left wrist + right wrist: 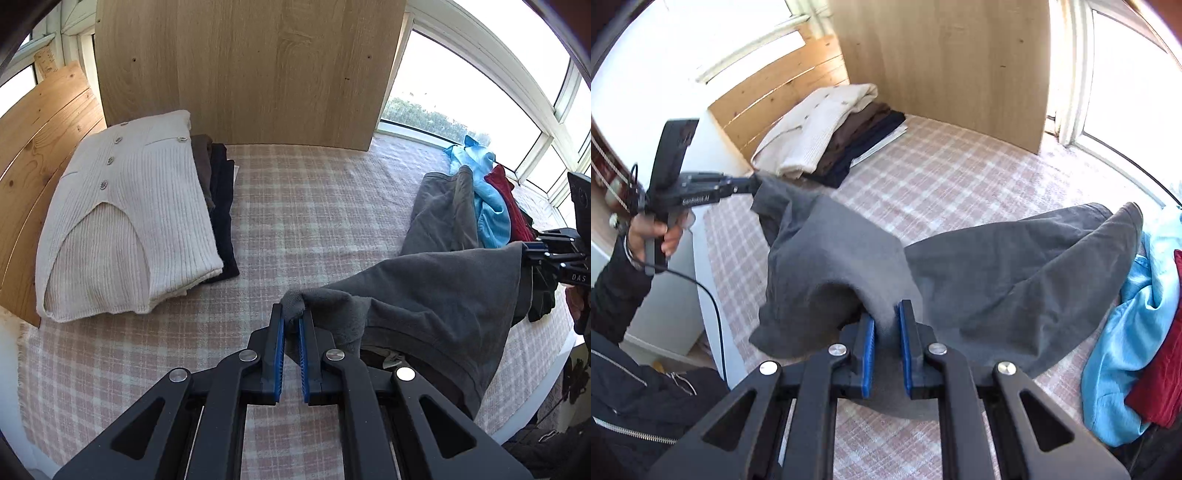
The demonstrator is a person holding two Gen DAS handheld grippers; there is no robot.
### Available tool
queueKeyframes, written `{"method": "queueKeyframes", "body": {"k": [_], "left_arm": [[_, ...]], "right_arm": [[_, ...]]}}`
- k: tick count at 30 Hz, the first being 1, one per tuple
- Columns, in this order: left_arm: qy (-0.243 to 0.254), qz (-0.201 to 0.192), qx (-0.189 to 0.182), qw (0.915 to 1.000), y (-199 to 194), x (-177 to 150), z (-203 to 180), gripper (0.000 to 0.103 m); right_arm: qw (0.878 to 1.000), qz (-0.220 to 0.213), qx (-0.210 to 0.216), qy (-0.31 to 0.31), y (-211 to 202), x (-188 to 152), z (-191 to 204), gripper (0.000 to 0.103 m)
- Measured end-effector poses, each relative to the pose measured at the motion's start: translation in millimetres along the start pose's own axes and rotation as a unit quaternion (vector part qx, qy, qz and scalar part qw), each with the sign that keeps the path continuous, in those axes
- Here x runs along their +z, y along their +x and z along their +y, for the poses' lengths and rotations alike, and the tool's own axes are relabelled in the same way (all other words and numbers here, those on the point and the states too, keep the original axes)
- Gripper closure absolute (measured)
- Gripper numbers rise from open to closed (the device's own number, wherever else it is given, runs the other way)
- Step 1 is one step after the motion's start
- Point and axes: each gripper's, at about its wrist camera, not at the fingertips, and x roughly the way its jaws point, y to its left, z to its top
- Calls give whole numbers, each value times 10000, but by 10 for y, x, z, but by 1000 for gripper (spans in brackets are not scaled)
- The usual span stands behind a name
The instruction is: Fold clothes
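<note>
left gripper (291,321) clamped on a bunched edge of the grey garment (436,291); right gripper (886,314) pinched on another part of the same cloth. held at two spots, likely to lift and spread it flat before folding. the garment hangs between them above the checked blanket (314,206), its far part trailing toward the right side.

just beyond it, unfolded pile: light blue garment (1126,350), red garment (1163,369), touching the grey cloth's far end, may snag.

farther left, a folded stack: cream cardigan (125,221) over brown and dark pieces. middle of blanket bare. wooden panel (251,66) behind, then windows.
</note>
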Motion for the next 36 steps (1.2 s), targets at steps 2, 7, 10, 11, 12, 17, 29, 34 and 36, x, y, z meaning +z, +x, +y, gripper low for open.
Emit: {"method": "queueKeyframes", "body": {"k": [2, 7, 10, 11, 12, 17, 29, 34, 36], "left_arm": [[106, 143, 59, 9998, 297, 184, -109, 97], [260, 443, 40, 9987, 686, 335, -234, 97], [218, 474, -17, 9986, 687, 279, -169, 97], [186, 485, -35, 9986, 690, 261, -142, 97], [146, 498, -54, 9986, 694, 242, -114, 97], [51, 516, -72, 9986, 675, 163, -30, 97], [-25, 303, -267, 9992, 547, 183, -19, 96], [-76, 336, -322, 9989, 617, 205, 7, 96], [-102, 340, -355, 9987, 624, 206, 21, 96]], "right_arm": [[9980, 135, -552, 272, 270, 270, -359, 91], [9702, 779, -2183, 710, 641, 554, -956, 90], [9887, 589, -1323, 382, 376, 391, -637, 83], [9929, 524, -1033, 272, 288, 337, -531, 67], [9959, 494, -748, 143, 230, 266, -391, 61], [9912, 1033, 200, -804, 604, -11, 515, 44], [9898, 225, -1244, -659, 713, 587, 141, 44], [9873, 532, -1247, -825, 825, 325, 210, 44], [9792, 650, -1581, -1093, 1021, 322, 280, 44]]}}
